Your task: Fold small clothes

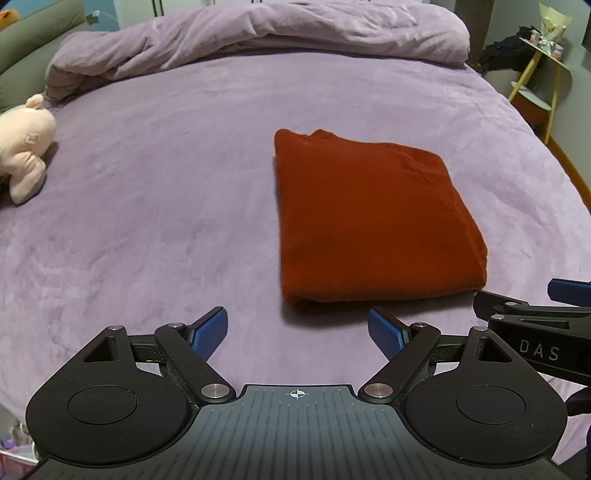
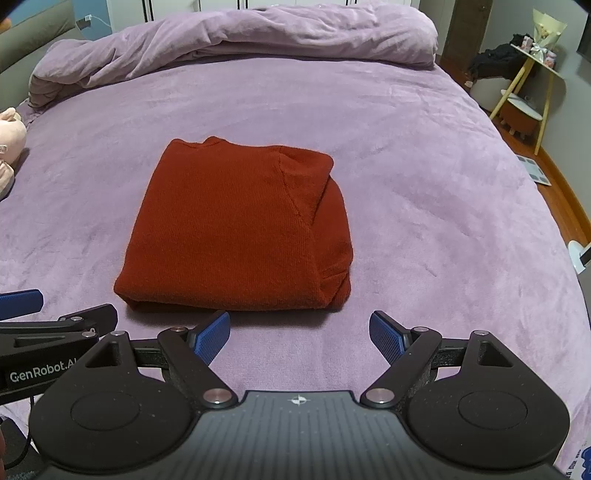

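Left wrist view. Left hand-held gripper (image 1: 297,334) at bottom centre, blue pads spread wide apart and grasping nothing, hovering above the purple bed (image 1: 147,229). Right of centre, a rust-red sweater (image 1: 373,221) lying flat on the bed as a neat rectangle, folded edge nearest the camera, collar bump at the far edge. Nothing touching it. At the lower right edge, part of the right hand-held gripper (image 1: 532,314) reaching in sideways, one blue pad visible, just beside the sweater's near right corner but apart from it. Far left, a pale pink plush toy (image 1: 24,144) resting on the bed, well clear of the sweater. Across the top, a bunched purple duvet (image 1: 277,33), pushed back, likely to leave flat room for folding. Upper right, a yellow-legged side table (image 1: 535,74) off the bed.

Right wrist view. Right hand-held gripper at bottom centre, pads likewise released and wide, holding nothing, pointing at the sweater's near edge. Sweater left of centre, ribbed knit, one sleeve tucked along the right side and bulging slightly. Left hand-held gripper poking in at lower left, near the sweater's near left corner, not touching.

Judging by the compact shape and both released grips drawn back to the near side, folding appears complete or nearly so.
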Motion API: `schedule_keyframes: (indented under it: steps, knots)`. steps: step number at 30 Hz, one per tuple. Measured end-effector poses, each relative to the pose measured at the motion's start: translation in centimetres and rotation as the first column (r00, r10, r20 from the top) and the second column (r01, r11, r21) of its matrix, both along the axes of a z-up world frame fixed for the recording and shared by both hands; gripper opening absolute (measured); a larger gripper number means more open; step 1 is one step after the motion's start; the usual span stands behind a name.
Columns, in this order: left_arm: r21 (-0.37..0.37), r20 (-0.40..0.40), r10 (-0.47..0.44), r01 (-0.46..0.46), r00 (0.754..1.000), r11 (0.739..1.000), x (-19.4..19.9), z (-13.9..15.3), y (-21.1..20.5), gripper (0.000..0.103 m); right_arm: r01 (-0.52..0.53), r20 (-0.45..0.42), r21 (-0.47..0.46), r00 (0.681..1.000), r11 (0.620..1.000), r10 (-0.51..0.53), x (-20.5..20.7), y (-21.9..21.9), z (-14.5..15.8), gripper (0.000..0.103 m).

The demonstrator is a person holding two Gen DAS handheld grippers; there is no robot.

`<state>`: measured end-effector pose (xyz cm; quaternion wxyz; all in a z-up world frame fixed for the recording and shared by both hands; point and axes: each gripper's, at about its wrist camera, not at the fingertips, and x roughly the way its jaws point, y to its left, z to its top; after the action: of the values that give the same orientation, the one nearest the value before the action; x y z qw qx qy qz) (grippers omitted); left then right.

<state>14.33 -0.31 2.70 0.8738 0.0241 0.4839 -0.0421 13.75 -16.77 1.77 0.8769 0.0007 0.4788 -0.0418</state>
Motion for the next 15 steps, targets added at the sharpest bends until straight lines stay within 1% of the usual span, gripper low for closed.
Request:
schedule_keyframes:
  steps: [15]
  knots:
    - [-0.003,0.011,-0.007,0.007,1.0,1.0,-0.19,0.37,-0.26,0.088,-0.005,0.007,0.0,1.0,1.0,0.005,-0.05,0.07,0.26,0.083]
